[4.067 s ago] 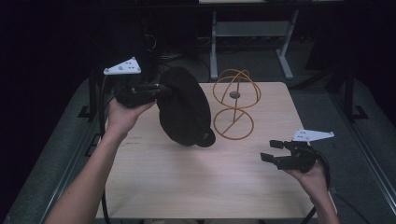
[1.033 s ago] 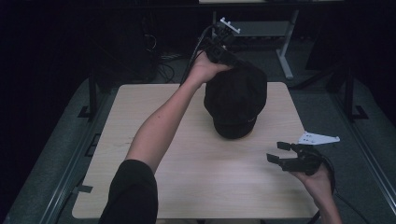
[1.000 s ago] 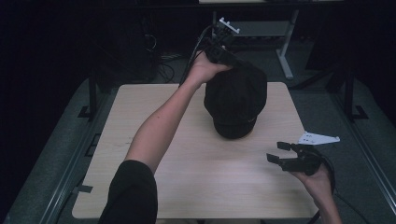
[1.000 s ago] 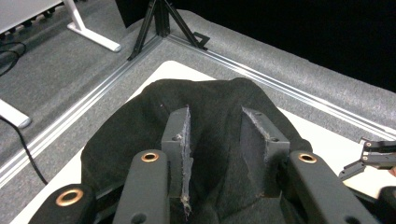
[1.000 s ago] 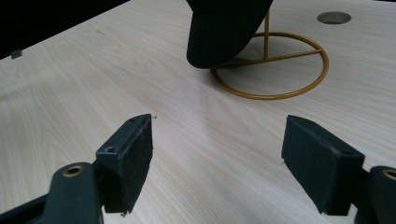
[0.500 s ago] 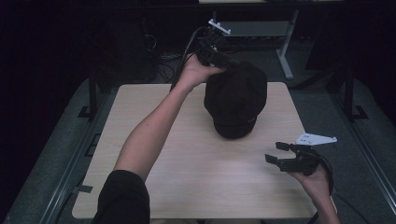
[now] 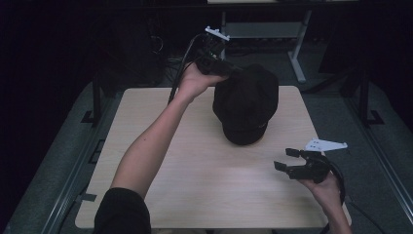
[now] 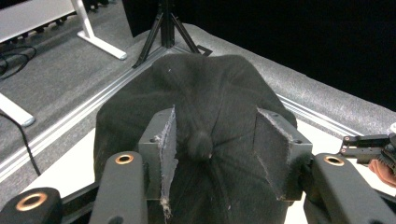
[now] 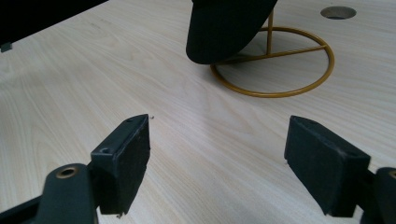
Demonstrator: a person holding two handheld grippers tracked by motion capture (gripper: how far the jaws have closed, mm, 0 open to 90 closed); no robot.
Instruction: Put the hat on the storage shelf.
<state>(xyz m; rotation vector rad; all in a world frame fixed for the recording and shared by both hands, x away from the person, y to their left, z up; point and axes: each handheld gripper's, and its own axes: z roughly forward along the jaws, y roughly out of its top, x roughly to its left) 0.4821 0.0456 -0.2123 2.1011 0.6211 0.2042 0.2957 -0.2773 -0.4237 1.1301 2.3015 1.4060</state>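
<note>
At the table's far edge our left gripper has its jaws spread either side of the black cap's crown button, pads apart from the cloth. Nearer us, our right gripper hovers wide open over bare wood. We see the cap draped on a gold wire stand, brim pointing toward us.
</note>
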